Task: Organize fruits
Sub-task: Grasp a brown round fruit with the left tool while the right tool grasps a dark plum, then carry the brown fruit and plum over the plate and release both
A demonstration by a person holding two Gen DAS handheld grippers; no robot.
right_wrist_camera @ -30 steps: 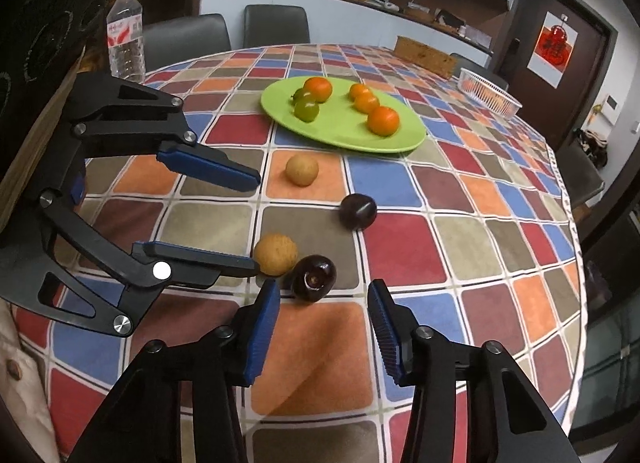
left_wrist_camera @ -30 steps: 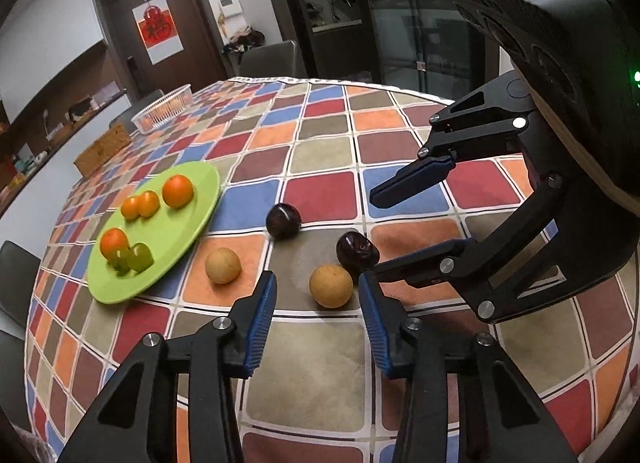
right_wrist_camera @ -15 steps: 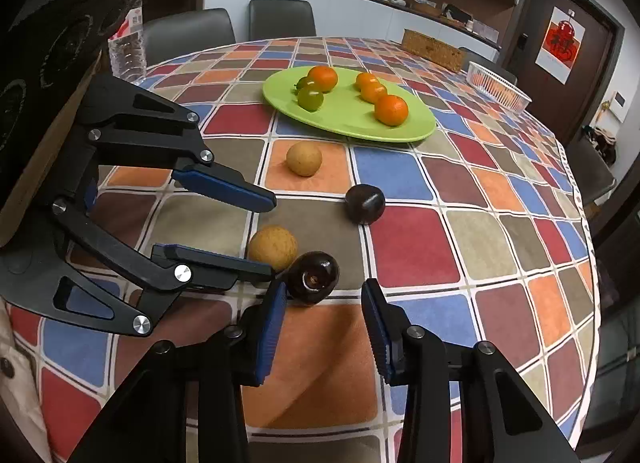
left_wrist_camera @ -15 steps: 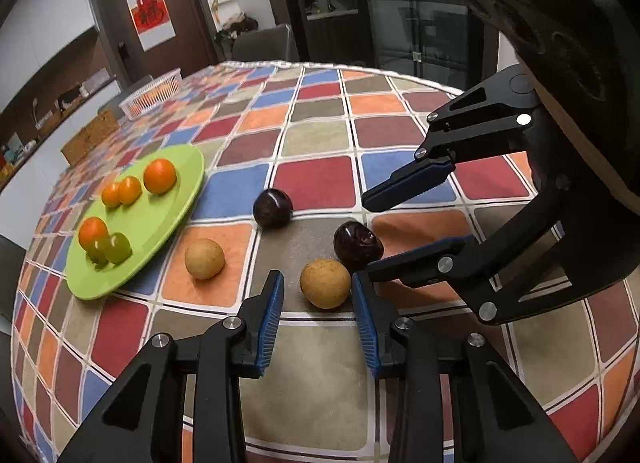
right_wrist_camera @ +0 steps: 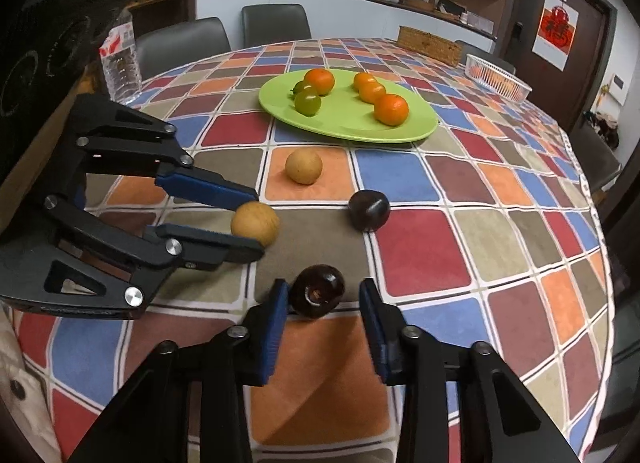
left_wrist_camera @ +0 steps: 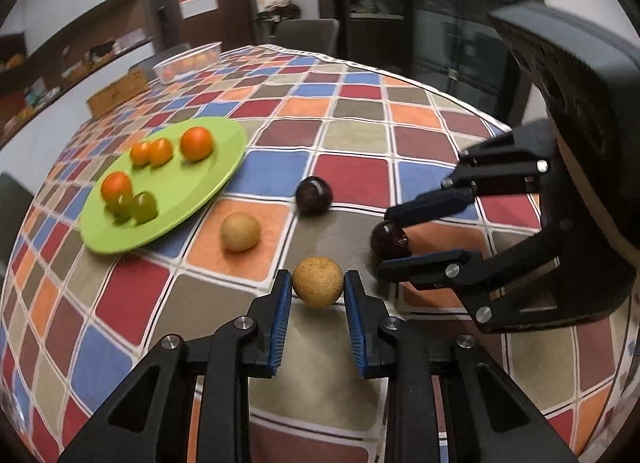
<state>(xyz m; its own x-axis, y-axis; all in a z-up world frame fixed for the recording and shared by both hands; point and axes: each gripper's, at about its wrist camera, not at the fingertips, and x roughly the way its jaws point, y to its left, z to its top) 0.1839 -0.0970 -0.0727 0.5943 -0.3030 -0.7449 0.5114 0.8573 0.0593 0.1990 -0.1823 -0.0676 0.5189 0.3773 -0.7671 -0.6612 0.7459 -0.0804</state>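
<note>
My left gripper (left_wrist_camera: pixel 317 283) is shut on a tan round fruit (left_wrist_camera: pixel 318 281) that rests on the checkered tablecloth; it also shows in the right wrist view (right_wrist_camera: pixel 255 223). My right gripper (right_wrist_camera: pixel 323 295) is open around a dark purple fruit (right_wrist_camera: pixel 317 296), touching it on the left side only; the fruit also shows in the left wrist view (left_wrist_camera: pixel 390 239). A second tan fruit (left_wrist_camera: pixel 240 231) and a second dark fruit (left_wrist_camera: pixel 314 195) lie loose on the cloth. The green plate (left_wrist_camera: pixel 208 179) holds several oranges and green fruits.
A white basket (right_wrist_camera: pixel 498 77) and a wooden box (right_wrist_camera: pixel 430 51) stand at the table's far side. A water bottle (right_wrist_camera: pixel 120 63) stands at the left edge in the right wrist view. Chairs surround the round table.
Both grippers moved forward onto their fruits. The left jaws closed onto the tan fruit. The right jaws now straddle the dark fruit.
</note>
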